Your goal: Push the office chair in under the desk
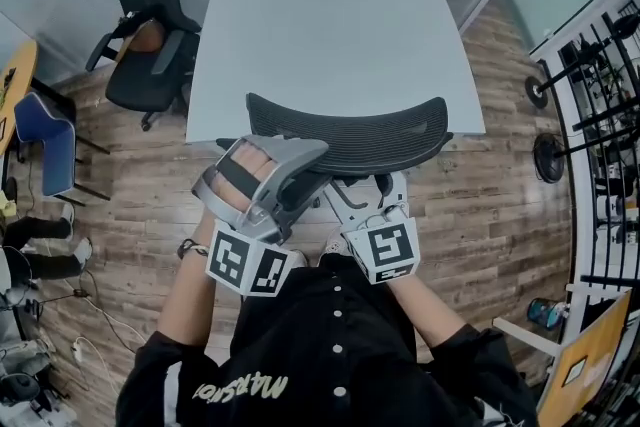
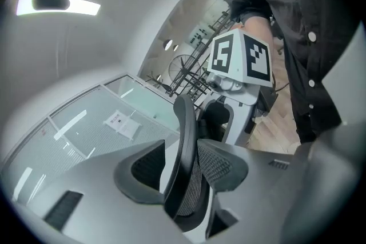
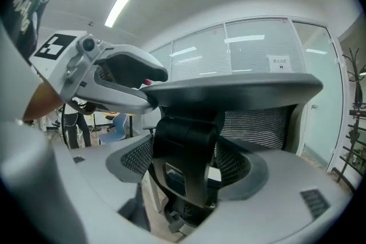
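Office chair (image 1: 345, 130) stands directly ahead of you, its curved mesh backrest right at the near edge of the white worktop (image 1: 320, 25); from the head view the top rim overlaps that edge, and the seat below is hidden, so how far under it already sits cannot be told. Long axis of the backrest rim runs side to side, parallel to the worktop's near edge, so the push goes straight forward, away from your body. Left claw (image 1: 282, 165) is clamped on the top rim towards its left end: the left gripper view shows the rim's edge pinched between the two pads, with no gap. Right claw (image 1: 370, 197) sits lower and nearer the centre, behind the backrest; the right gripper view shows its jaws closed round the black spine bracket (image 3: 186, 151) under the rim, pads bearing on both sides. Both claws are on the chair, the right the more central and the better placed for a straight shove; the left is off-centre and, in my judgement, could swing the chair if it leads. Both forearms reach forward from your torso, elbows bent and close in, left forearm angled inward to the right, claws near each other. Second black chair (image 1: 150, 15) stands beside the worktop's left side, well apart from yours; blue chair (image 1: 50, 140) farther left.
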Demonstrator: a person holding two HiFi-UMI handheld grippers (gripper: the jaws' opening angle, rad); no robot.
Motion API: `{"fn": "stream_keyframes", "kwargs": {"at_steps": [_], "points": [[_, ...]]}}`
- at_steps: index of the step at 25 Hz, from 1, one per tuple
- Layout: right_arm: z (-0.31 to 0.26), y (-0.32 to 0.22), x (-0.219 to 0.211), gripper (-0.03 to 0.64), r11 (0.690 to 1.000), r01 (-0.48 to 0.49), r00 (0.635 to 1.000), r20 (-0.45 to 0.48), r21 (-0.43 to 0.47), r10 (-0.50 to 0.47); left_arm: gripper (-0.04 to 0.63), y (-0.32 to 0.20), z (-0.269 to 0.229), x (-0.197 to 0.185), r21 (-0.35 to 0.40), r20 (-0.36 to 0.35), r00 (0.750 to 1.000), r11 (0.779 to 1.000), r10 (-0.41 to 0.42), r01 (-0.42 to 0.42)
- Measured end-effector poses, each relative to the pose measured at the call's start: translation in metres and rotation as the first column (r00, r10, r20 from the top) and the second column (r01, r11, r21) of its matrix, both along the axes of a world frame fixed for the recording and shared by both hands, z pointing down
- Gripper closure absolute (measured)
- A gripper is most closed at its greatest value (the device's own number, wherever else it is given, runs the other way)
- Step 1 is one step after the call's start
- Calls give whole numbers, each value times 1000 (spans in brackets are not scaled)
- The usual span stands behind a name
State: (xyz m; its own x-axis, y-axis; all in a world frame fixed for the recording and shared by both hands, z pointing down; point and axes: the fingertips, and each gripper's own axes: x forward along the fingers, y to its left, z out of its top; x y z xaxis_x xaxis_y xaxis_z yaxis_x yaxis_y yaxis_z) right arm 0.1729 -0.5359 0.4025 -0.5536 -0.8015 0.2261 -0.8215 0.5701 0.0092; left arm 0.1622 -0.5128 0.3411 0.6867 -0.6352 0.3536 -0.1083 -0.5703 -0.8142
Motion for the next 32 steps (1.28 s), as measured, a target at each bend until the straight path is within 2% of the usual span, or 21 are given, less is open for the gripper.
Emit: {"fn": "stream_keyframes", "kwargs": {"at_steps": [4,6,8,9,11,12,13,14,16,17,18,21,24,26,28,32], "points": [[-5,17,23,285,998,27,1000,-1,55,-27,414,7,-5,-18,-93,-139,987,993,-84,72],[-7,23,36,358,998,14,1000,4,61,-14,419,9,-9,-30,-121,-206,969,987,-134,110],[-8,26,50,406,998,-19,1000,17,67,18,454,11,-16,-40,-144,-285,942,979,-180,144],[-9,27,58,435,997,-39,999,28,71,37,509,11,-21,-46,-156,-332,921,975,-202,158],[-12,30,73,487,994,-79,995,59,72,75,529,10,-33,-60,-184,-420,874,966,-244,181],[-14,31,81,513,993,-99,993,79,71,93,545,10,-37,-69,-210,-460,845,958,-273,195],[-17,32,89,532,991,-118,989,98,71,111,554,8,-38,-80,-252,-503,804,944,-318,215],[-21,32,97,547,988,-138,985,117,72,129,561,6,-39,-93,-314,-556,740,920,-379,236],[-30,31,114,563,980,-183,974,149,81,169,571,0,-39,-116,-429,-653,578,868,-489,249],[-35,29,123,567,974,-208,968,163,90,191,574,-2,-40,-122,-451,-675,532,857,-511,251],[-40,28,132,570,967,-234,961,173,101,214,575,-4,-39,-127,-456,-679,517,851,-521,260],[-54,26,153,574,943,-303,944,179,140,277,577,-3,-28,-132,-457,-647,530,836,-547,305],[-61,21,171,577,918,-359,930,151,168,336,577,-2,-21,-137,-469,-643,514,822,-568,321],[-63,21,182,578,906,-382,923,128,181,364,577,-1,-20,-141,-454,-653,506,826,-563,334],[-65,23,190,580,898,-393,919,112,196,378,577,-2,-21,-146,-421,-661,508,834,-552,358],[-67,26,196,581,892,-404,914,115,203,388,577,-4,-22,-151,-412,-670,489,828,-558,381]]}}
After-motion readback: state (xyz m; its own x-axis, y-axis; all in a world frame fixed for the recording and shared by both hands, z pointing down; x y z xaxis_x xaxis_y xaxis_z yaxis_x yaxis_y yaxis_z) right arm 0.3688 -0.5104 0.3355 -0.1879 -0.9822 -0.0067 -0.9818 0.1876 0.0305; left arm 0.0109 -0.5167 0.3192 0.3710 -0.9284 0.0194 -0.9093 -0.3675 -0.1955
